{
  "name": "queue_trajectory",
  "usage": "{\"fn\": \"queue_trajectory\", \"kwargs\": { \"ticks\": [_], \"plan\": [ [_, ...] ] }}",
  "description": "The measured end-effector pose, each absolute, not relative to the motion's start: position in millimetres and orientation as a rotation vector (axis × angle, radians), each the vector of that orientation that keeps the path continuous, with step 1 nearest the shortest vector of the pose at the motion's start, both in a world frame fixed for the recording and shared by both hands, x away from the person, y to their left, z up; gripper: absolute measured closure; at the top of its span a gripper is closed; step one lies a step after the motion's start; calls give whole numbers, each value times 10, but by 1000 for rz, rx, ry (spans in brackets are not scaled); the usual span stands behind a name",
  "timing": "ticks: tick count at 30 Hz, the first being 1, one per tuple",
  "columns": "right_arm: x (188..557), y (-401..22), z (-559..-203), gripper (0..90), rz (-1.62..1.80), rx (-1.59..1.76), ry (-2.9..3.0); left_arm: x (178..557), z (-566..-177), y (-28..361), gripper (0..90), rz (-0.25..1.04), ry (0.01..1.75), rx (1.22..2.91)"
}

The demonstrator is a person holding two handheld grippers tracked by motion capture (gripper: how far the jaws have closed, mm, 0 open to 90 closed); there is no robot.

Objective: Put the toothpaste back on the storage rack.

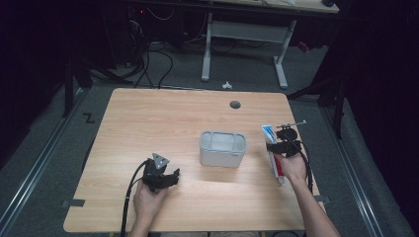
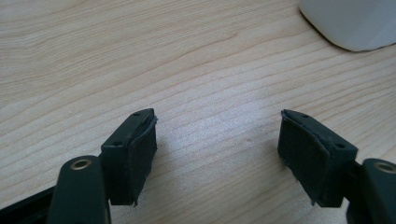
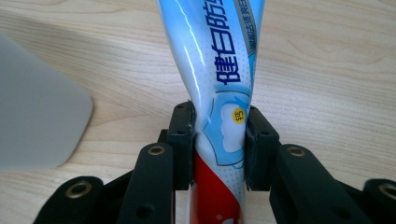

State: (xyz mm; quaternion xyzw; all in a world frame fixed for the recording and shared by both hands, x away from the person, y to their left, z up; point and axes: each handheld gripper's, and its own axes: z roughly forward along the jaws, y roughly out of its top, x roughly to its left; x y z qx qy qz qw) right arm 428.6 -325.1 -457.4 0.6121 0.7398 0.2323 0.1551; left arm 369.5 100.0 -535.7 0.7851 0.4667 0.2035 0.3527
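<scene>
high view first: a wooden table [image 1: 148,123] carries a grey bin [image 1: 223,148] at its middle, apparently empty, standing between both hands. near the right edge the toothpaste tube [image 1: 272,148] lies lengthwise, its flat crimped end pointing away from the person. the right gripper [image 3: 218,140] pinches the tube's middle; the left gripper [image 2: 217,154] is spread wide over bare wood.

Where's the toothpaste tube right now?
In the high view the toothpaste tube is at the table's right side, clamped in the right hand-held gripper, just right of the grey container.
</scene>
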Motion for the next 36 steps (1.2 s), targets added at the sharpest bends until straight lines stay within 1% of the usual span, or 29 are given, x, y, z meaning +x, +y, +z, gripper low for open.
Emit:
{"fn": "queue_trajectory", "kwargs": {
  "ticks": [14, 36],
  "plan": [
    [4115, -3208, -4339, 698, 776, 1647, 2145, 3695, -5357, 1000, 287, 527, 1208, 2030],
    [3902, -3159, -4140, 720, 1021, 1494, 2211, 3695, -5357, 1000, 287, 526, 1208, 2031]
  ]
}}
